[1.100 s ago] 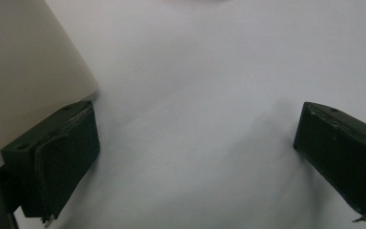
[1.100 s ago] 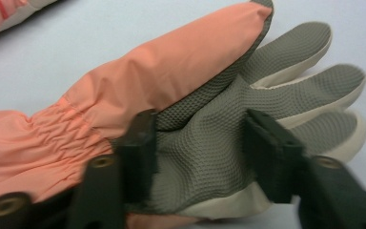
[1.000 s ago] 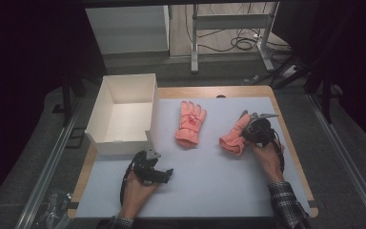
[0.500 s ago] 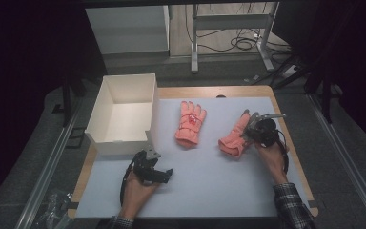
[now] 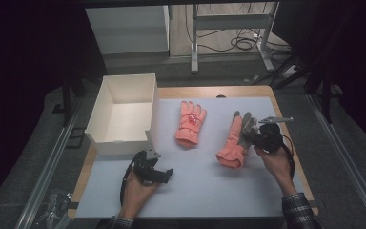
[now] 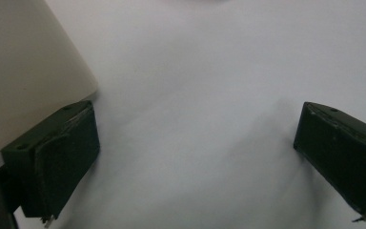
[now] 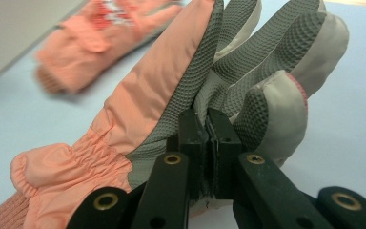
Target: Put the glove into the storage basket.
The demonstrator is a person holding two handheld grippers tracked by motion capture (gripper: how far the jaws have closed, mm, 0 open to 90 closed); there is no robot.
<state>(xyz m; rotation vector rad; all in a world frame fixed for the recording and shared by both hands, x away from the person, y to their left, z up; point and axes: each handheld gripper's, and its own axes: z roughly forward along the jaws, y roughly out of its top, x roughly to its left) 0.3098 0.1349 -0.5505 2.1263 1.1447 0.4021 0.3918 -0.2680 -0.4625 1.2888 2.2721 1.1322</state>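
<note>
At three o'clock, the right gripper [image 7: 205, 143] is clamping the glove's [image 7: 171, 86] grey palm, hiding the pinched fabric, while the left gripper [image 6: 195, 157] is gaping empty.

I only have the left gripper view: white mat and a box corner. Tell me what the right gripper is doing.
Observer: The right gripper is shut on the grey palm side of the glove, near the fingers.
Operator: Report whether that glove lies flat.
Observer: No, its finger end is tipped up off the mat; the cuff end hangs lowest, touching the mat or just above it.
Operator: Name what else is on the table.
Observer: A second pink glove lies flat, back side up, between the held one and the open white box.
Operator: Say what the box holds.
Observer: Nothing I can see; its inside looks bare. Your left gripper sits open just in front of its near wall.
</note>
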